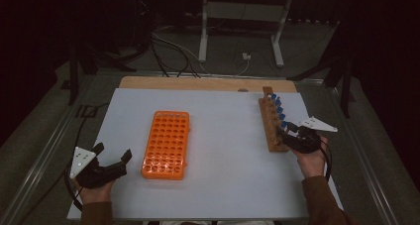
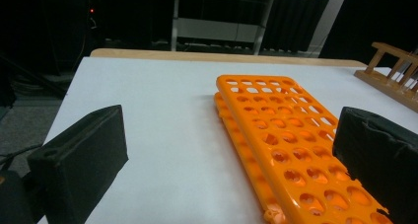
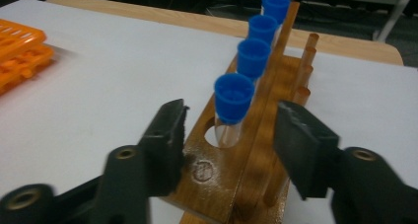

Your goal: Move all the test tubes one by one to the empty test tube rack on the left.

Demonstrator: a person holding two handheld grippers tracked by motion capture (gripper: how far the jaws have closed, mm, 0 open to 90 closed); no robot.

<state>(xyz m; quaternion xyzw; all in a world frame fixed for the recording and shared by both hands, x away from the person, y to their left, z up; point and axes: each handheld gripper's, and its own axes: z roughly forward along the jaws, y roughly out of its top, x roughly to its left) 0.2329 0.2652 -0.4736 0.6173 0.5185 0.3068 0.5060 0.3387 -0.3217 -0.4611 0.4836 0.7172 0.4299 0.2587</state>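
Observation:
A wooden tube rack (image 1: 270, 128) stands at the table's right and holds a row of several blue-capped tubes (image 1: 278, 108). My right gripper (image 1: 287, 131) is at its near end. In the right gripper view the jaws straddle the wooden rack (image 3: 212, 169); the nearest blue-capped tube (image 3: 233, 96) stands just ahead, between them, untouched by the pads. The right gripper (image 3: 231, 110) is open. An orange tube rack (image 1: 167, 144) with empty holes lies left of centre. My left gripper (image 1: 114, 151) rests open near the front left corner, with the orange rack (image 2: 286, 135) just ahead and to the right of it.
The white tabletop (image 1: 223, 185) has a wooden strip along its far edge. Beyond it are a dark floor with cables and a metal frame's legs (image 1: 203, 31). A wide bare stretch of table lies between the two racks.

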